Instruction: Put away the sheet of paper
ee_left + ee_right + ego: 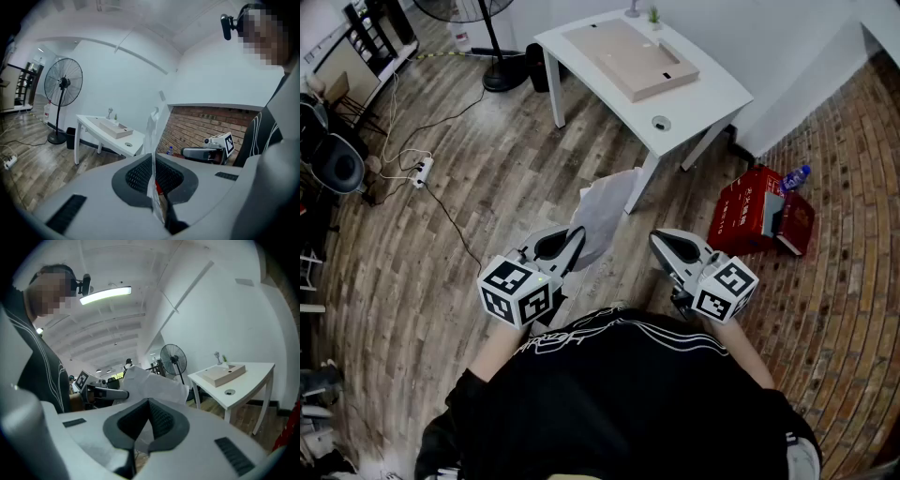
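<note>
A white, creased sheet of paper [602, 211] hangs over the wooden floor in front of me, with my left gripper [572, 246] shut on its lower edge. In the left gripper view the sheet [152, 136] stands edge-on, pinched between the dark pads of that gripper [153, 157]. My right gripper [661, 246] is held level with it to the right, apart from the paper, its jaws together with nothing in them. The right gripper view shows its shut jaws [149, 401] and the sheet [152, 384] beyond them to the left.
A white table [712, 94] stands ahead with a shallow wooden tray [630, 58] on it. A red box [748, 211] and a bottle [795, 176] lie on the brick floor at right. A standing fan [63, 86] and a power strip [420, 171] with cables are at left.
</note>
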{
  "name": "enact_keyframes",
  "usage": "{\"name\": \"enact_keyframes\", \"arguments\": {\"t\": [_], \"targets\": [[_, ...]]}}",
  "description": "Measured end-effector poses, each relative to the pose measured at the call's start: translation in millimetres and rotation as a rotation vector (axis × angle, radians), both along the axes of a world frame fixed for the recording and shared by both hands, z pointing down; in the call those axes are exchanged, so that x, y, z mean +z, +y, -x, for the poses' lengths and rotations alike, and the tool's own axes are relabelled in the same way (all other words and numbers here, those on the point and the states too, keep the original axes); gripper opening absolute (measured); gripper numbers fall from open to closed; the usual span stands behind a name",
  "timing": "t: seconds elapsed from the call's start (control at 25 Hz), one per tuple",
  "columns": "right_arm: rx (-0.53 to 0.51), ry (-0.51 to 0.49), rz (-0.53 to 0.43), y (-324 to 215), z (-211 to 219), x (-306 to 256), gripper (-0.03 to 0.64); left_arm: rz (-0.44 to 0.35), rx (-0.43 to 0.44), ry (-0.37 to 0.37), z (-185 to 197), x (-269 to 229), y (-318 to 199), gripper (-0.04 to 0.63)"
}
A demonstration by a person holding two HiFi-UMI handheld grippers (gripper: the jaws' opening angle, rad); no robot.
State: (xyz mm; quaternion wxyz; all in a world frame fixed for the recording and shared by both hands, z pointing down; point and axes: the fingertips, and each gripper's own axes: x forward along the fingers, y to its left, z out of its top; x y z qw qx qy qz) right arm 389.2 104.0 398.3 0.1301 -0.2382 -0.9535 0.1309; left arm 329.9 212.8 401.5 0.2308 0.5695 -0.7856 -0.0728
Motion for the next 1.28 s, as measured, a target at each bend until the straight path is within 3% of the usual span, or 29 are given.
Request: {"name": "enact_keyframes", "arguments": {"t": [0.32, 0.68, 1.28], "targets": [[-0.004, -0.006, -0.021, 31, 25, 2, 0.002, -0.027, -0.047, -0.028, 20, 0, 40, 0.032], [-0.044, 0.006, -0.041, 28, 81, 10, 0.003, -0.034, -0.114, -0.043, 65, 6, 46, 0.032], [-0.133, -0.055, -0.036, -22, 292, -10, 0.003, 0.024, -0.215, -0.053, 256, -1, 7, 0.032]]}}
